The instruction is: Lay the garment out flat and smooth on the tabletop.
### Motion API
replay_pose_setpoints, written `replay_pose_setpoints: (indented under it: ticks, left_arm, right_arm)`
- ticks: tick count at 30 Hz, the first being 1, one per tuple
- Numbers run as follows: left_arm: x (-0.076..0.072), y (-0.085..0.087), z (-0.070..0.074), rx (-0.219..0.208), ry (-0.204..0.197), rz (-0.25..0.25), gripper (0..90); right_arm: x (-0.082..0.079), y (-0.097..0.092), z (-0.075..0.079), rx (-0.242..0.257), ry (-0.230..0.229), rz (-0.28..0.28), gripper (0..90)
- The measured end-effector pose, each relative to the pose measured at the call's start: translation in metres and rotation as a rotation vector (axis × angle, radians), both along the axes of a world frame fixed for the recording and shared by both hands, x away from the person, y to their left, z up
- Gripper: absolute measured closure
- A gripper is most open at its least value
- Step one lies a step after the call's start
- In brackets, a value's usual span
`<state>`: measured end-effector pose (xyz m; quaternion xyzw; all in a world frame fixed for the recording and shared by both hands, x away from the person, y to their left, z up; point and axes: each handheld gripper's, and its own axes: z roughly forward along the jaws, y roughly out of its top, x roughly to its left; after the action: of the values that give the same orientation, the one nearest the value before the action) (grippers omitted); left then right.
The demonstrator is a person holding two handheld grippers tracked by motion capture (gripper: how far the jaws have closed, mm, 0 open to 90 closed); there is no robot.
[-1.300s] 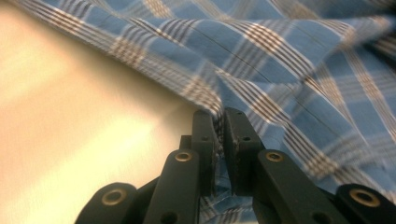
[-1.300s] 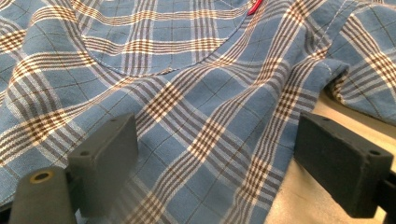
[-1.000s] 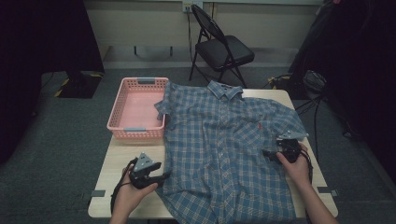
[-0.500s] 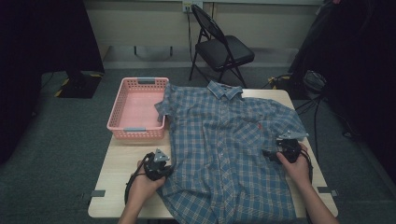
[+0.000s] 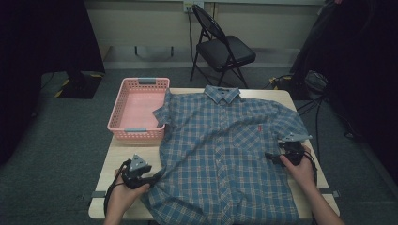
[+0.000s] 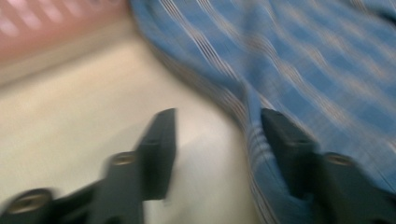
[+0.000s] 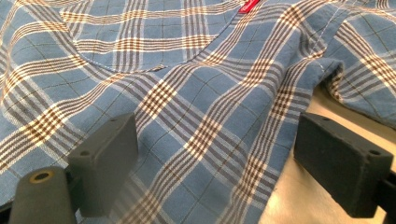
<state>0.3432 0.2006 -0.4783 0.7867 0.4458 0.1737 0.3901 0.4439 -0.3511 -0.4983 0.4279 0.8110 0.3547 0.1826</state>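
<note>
A blue plaid short-sleeved shirt (image 5: 225, 140) lies spread flat on the pale table (image 5: 131, 154), collar at the far side. My left gripper (image 5: 155, 177) is at the shirt's left hem near the front edge. Its jaws have just been opening. In the blurred left gripper view the left gripper (image 6: 217, 121) stands open, with bare table (image 6: 70, 116) between the jaws and the shirt (image 6: 317, 60) hem just inside the right-hand one. My right gripper (image 5: 271, 157) rests on the shirt's right side. The right gripper (image 7: 217, 135) is open over the shirt (image 7: 177, 70), pads clear of the cloth.
A pink plastic basket (image 5: 136, 133) stands on the table's far left, touching the shirt's left sleeve; its wall shows as a pink blur (image 6: 46, 23). Behind the table stands a black folding chair (image 5: 225, 47). Cables lie on the floor at the right.
My left gripper went right to the shirt's hem, then drew back to the left. The right gripper has stayed where it was.
</note>
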Motion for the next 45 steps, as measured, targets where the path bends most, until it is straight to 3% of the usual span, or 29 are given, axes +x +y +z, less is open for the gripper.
replay_pose_setpoints:
  ticks: [2,5,7,9,10,12,13,15,18,20,21,22,23,24,25,27,28,29,30,31,33,36,38,39,40,42,43,44,45]
  left_arm:
    - [0.016,-0.003,0.001,-0.022,-0.012,0.04,42.6]
    - [0.041,-0.006,-0.002,-0.027,0.016,0.104,46.2]
    - [0.051,-0.012,-0.006,0.023,0.045,0.082,53.6]
    - [0.056,-0.02,-0.009,0.028,0.061,0.071,63.5]
    - [0.058,-0.024,-0.011,0.045,0.074,0.052,63.5]
    - [0.06,-0.028,-0.012,0.05,0.061,0.037,66.8]
    - [0.06,-0.031,-0.011,0.033,0.075,0.022,71.1]
    - [0.056,-0.034,-0.011,0.028,0.076,0.005,71.6]
    - [0.044,-0.035,-0.012,0.034,0.065,-0.012,60.3]
    - [0.032,-0.033,-0.011,0.072,0.062,-0.042,57.0]
    - [0.026,-0.032,-0.01,0.07,0.07,-0.047,56.9]
    - [0.02,-0.031,-0.01,0.059,0.08,-0.054,62.4]
    - [0.013,-0.031,-0.01,0.047,0.08,-0.06,62.4]
    - [0.008,-0.032,-0.01,0.048,0.077,-0.079,71.4]
    - [0.004,-0.033,-0.009,0.055,0.086,-0.101,71.4]
    - [0.001,-0.038,-0.009,0.038,0.104,-0.126,84.4]
    - [0.003,-0.041,-0.009,0.013,0.134,-0.146,87.1]
    - [0.004,-0.044,-0.007,0.006,0.149,-0.16,87.7]
    - [0.004,-0.045,-0.003,0.006,0.133,-0.18,87.8]
    - [0.003,-0.042,0.007,-0.037,0.102,-0.185,87.9]
    - [0.0,-0.027,0.034,-0.151,0.021,-0.166,88.1]
    - [-0.005,-0.006,0.077,-0.26,-0.104,-0.161,88.1]
    - [-0.007,-0.002,0.097,-0.287,-0.159,-0.156,88.1]
    - [-0.008,-0.004,0.098,-0.298,-0.166,-0.157,88.0]
    - [-0.009,-0.009,0.095,-0.287,-0.149,-0.176,87.7]
    - [-0.011,-0.017,0.081,-0.226,-0.109,-0.194,77.8]
    - [-0.01,-0.02,0.072,-0.17,-0.119,-0.171,66.2]
    - [-0.007,-0.022,0.06,-0.127,-0.103,-0.155,51.1]
    - [-0.004,-0.023,0.055,-0.129,-0.097,-0.146,38.7]
  right_arm:
    - [-0.002,-0.002,0.0,-0.001,-0.001,0.003,13.0]
    - [-0.004,-0.003,0.0,0.0,-0.001,0.002,13.0]
    - [-0.006,-0.005,0.0,0.0,0.0,0.003,13.0]
    - [-0.008,-0.007,0.0,0.0,0.0,0.007,13.0]
    - [-0.008,-0.008,0.0,-0.001,-0.001,0.011,13.0]
    - [-0.01,-0.01,0.0,0.0,0.001,0.013,13.1]
    - [-0.012,-0.012,0.0,0.0,0.0,0.014,13.1]
    - [-0.016,-0.014,0.0,0.002,0.0,0.009,13.2]
    - [-0.028,-0.016,0.001,0.01,0.002,0.018,14.3]
    - [-0.041,-0.015,0.001,0.007,-0.002,0.037,13.6]
    - [-0.048,-0.013,0.001,0.002,0.0,0.049,13.5]
    - [-0.062,-0.012,0.001,0.0,0.004,0.054,16.0]
    - [-0.062,-0.012,0.001,0.0,0.004,0.054,16.0]
    - [-0.074,-0.013,0.004,0.001,0.005,0.065,36.8]
    - [-0.074,-0.013,0.004,0.001,0.005,0.065,36.8]
    - [-0.081,-0.013,0.006,0.019,0.009,0.079,61.2]
    - [-0.082,-0.014,0.008,0.028,0.023,0.076,75.7]
    - [-0.08,-0.016,0.009,0.053,0.056,0.087,81.5]
    - [-0.078,-0.018,0.01,0.07,0.073,0.096,83.9]
    - [-0.077,-0.021,0.015,0.064,0.06,0.1,85.8]
    - [-0.082,-0.034,0.033,0.117,0.036,0.106,86.3]
    - [-0.095,-0.056,0.073,0.193,-0.043,0.113,86.3]
    - [-0.103,-0.068,0.096,0.182,-0.124,0.089,86.2]
    - [-0.104,-0.074,0.105,0.205,-0.122,0.103,85.9]
    - [-0.105,-0.076,0.107,0.212,-0.109,0.11,84.6]
    - [-0.107,-0.074,0.104,0.163,-0.057,0.123,67.6]
    - [-0.109,-0.072,0.1,0.148,-0.07,0.094,56.6]
    - [-0.11,-0.07,0.095,0.159,-0.071,0.077,47.4]
    - [-0.11,-0.066,0.09,0.178,-0.075,0.071,38.9]
